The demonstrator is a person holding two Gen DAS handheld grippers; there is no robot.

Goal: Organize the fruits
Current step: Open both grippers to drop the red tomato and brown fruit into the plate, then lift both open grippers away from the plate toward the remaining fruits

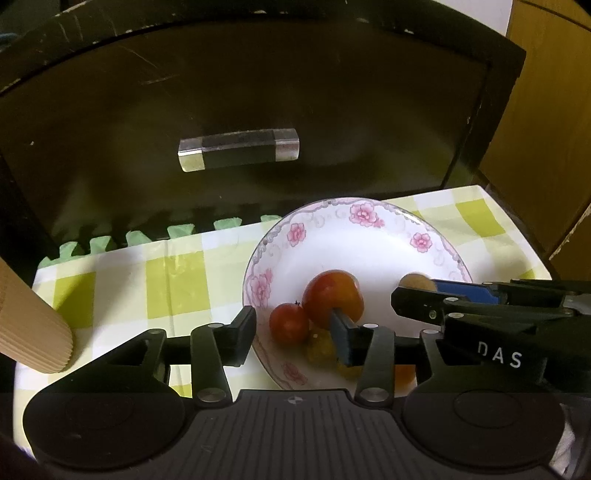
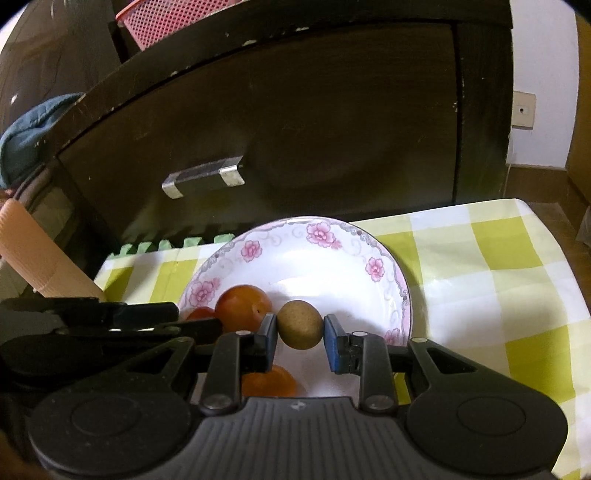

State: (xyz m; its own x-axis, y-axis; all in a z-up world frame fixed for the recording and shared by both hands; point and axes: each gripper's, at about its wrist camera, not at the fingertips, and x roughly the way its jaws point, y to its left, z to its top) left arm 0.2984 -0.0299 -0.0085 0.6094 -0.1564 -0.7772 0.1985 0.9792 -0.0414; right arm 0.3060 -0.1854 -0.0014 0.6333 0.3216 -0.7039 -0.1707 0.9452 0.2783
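Fruits sit in a white plate (image 2: 373, 236) with a pink flower rim. Inside it: a large red-orange fruit (image 1: 332, 295), a smaller red fruit (image 1: 289, 323) touching its left side, a yellowish fruit (image 1: 318, 345) just below both, and another orange fruit (image 2: 271, 380) near the plate's near rim, partly hidden by gripper parts.

Right gripper (image 2: 300, 328): jaws clenched on a small round tan fruit (image 2: 299, 324), one blue pad against each side. The tan fruit is over the plate's interior, just right of the red-orange fruit; whether it touches the plate cannot be told.

Left gripper (image 1: 295, 336): jaws parted, nothing pinched. Its left finger (image 1: 242, 332) is outside the plate's left rim, its right finger (image 1: 341, 338) lies over the fruit cluster, in front of the red-orange fruit; the small red and yellowish fruits lie between the two fingers, untouched by the pads as far as can be seen.

Surface: plate rests on a cloth (image 2: 498, 266) checked in yellow-green and white, toward its far edge. A green toothed foam mat edge (image 1: 147, 236) shows beyond the cloth's far edge. A ribbed beige sleeve (image 1: 33, 332) enters at the cloth's left edge.

Room: dark wooden cabinet (image 2: 332, 122), scuffed, stands directly behind, with a bar handle (image 1: 238, 147) having clear ends. Pink mesh basket (image 2: 173, 18) on top. Blue cloth item (image 2: 33, 125) at left. Wall socket (image 2: 522, 110) on white wall at right.
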